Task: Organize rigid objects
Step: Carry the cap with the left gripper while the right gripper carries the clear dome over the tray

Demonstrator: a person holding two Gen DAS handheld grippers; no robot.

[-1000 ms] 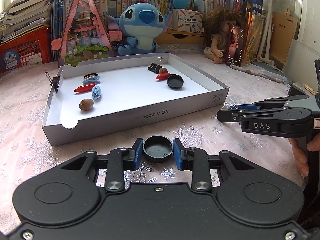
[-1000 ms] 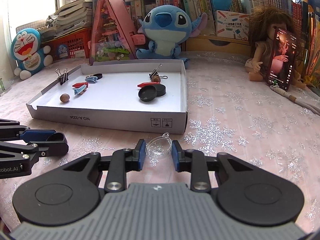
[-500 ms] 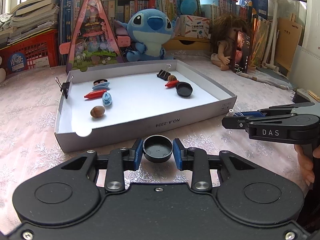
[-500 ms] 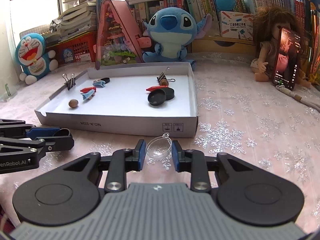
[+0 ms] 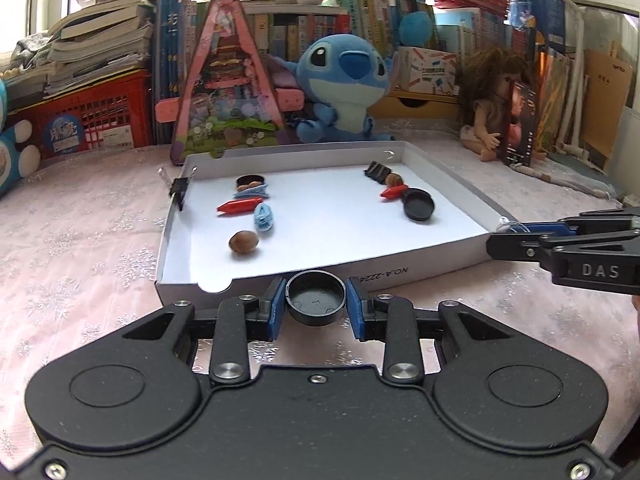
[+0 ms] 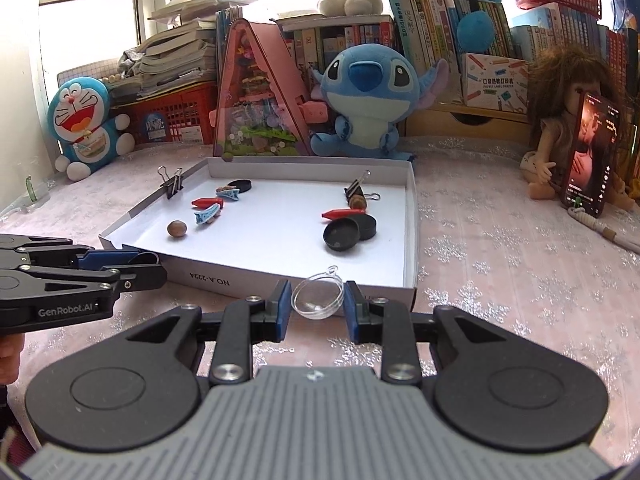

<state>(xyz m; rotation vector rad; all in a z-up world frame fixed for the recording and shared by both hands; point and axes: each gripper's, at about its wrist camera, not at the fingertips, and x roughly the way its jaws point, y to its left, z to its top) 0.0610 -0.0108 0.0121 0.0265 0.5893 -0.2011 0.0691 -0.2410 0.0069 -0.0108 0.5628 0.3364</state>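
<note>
My left gripper (image 5: 316,302) is shut on a black round cap (image 5: 316,298), held just before the near wall of the white box lid (image 5: 400,274). My right gripper (image 6: 316,300) is shut on a clear plastic half-sphere (image 6: 318,296) with a small loop, above the box lid's (image 6: 280,278) near right corner. Inside the lid lie black caps (image 6: 346,232), red crayon-like pieces (image 6: 342,213), blue clips (image 6: 207,213), a nut (image 6: 176,228) and binder clips (image 6: 171,184). The right gripper (image 5: 496,246) shows from the side in the left wrist view, the left gripper (image 6: 152,268) likewise in the right wrist view.
A blue plush (image 6: 368,100), a pink triangular toy house (image 6: 256,96), a doll with a phone (image 6: 588,156) and a round blue cat plush (image 6: 82,120) stand behind the box on the pink snowflake cloth (image 6: 500,280). Books and red baskets fill the back.
Both grippers have risen and come closer to the box lid with their objects still held. The lid now sits just beyond both sets of fingertips.
</note>
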